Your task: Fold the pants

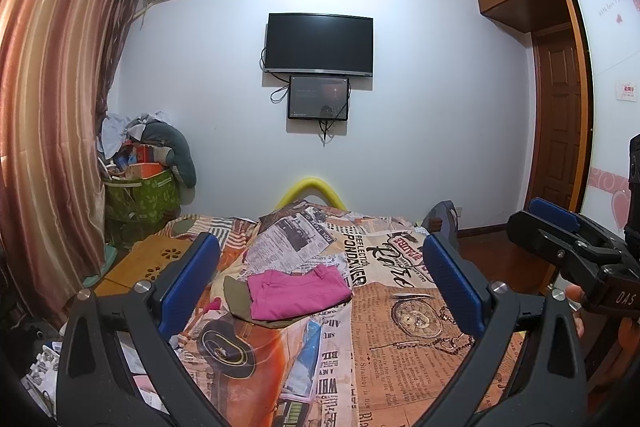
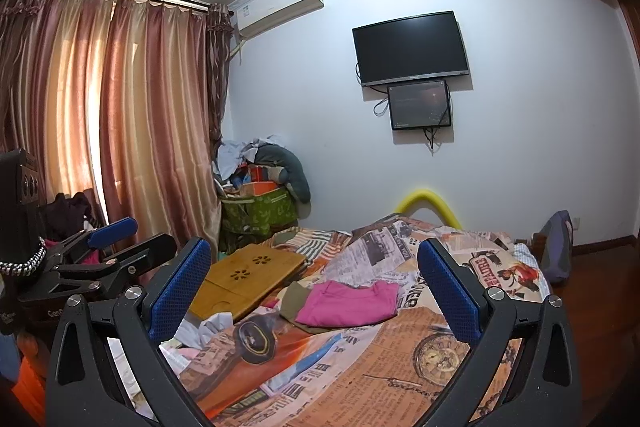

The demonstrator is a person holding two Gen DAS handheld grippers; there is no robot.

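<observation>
Pink pants (image 1: 298, 291) lie folded in a flat stack on the bed, on top of an olive-green garment (image 1: 236, 297). They also show in the right wrist view (image 2: 347, 303), with the olive garment (image 2: 294, 301) under them. My left gripper (image 1: 320, 291) is open and empty, held well above and back from the stack. My right gripper (image 2: 314, 291) is open and empty too, also above the bed; it shows at the right edge of the left wrist view (image 1: 560, 227). The left gripper shows at the left of the right wrist view (image 2: 120, 235).
The bed has a newspaper-print cover (image 1: 400, 327). A bamboo lap tray (image 2: 248, 275) lies on its left side. A green basket piled with clothes (image 2: 260, 207) stands in the corner by the curtains (image 2: 120, 127). A TV (image 1: 320, 45) hangs on the far wall. A wardrobe (image 1: 560, 67) is at right.
</observation>
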